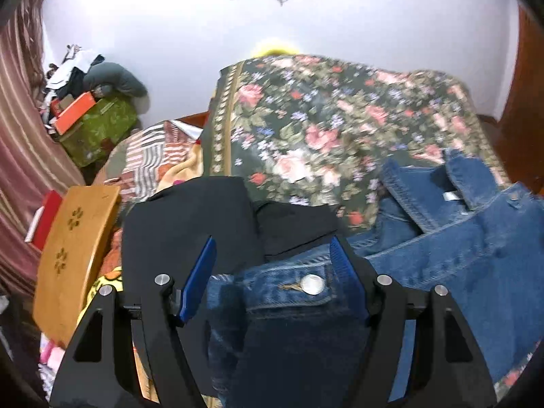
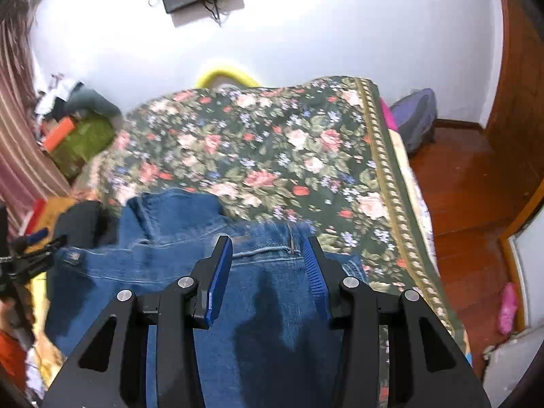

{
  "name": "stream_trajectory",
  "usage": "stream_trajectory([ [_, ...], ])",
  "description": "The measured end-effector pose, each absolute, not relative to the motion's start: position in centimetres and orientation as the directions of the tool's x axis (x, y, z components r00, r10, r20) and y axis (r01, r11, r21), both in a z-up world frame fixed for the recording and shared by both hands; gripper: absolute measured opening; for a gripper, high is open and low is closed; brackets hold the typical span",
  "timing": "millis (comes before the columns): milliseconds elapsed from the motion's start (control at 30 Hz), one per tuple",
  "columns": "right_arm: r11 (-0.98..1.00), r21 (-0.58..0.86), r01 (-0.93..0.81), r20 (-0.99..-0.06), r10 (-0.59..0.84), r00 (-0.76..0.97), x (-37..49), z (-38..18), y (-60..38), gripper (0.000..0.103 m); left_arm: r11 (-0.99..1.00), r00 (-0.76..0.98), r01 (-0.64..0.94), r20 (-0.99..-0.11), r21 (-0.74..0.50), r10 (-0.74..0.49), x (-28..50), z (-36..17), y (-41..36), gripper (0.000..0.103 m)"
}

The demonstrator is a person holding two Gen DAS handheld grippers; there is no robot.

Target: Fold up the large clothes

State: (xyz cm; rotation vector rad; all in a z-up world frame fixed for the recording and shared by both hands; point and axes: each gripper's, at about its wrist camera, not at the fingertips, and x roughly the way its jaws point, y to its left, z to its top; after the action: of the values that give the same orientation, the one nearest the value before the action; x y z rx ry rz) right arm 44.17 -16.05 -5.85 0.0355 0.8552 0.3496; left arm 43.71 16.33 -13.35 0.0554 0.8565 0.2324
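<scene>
Blue jeans (image 1: 459, 255) lie crumpled on a floral bedspread (image 1: 323, 119). In the left wrist view my left gripper (image 1: 272, 248) is open, its blue pads either side of the waistband with the metal button (image 1: 312, 285). In the right wrist view my right gripper (image 2: 267, 244) is open over the jeans (image 2: 265, 306), near the waistband seam. The left gripper (image 2: 34, 248) shows at that view's left edge. A folded black garment (image 1: 190, 224) lies left of the jeans.
A wooden board (image 1: 71, 251) leans at the bed's left side. A green box with an orange lid (image 1: 95, 125) and piled clothes stand by the wall. The bedspread (image 2: 272, 149) ends at a wooden floor (image 2: 469, 204) on the right.
</scene>
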Motion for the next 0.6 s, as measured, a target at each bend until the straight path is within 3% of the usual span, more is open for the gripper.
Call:
stream_trajectory([
  [233,0.91,0.038,-0.414,-0.793,0.279,0.541,40.7,-7.8,-13.9,0.04,0.991,0.628,-0.115,-0.767,0.075,0.131,39.3,-13.2,14.6,0.069],
  [600,0.89,0.005,-0.457,-0.87,0.229,0.437,36.7,-11.7,-12.5,0.042,0.995,0.562,-0.104,-0.825,0.008,0.065,33.8,-16.9,11.8,0.069],
])
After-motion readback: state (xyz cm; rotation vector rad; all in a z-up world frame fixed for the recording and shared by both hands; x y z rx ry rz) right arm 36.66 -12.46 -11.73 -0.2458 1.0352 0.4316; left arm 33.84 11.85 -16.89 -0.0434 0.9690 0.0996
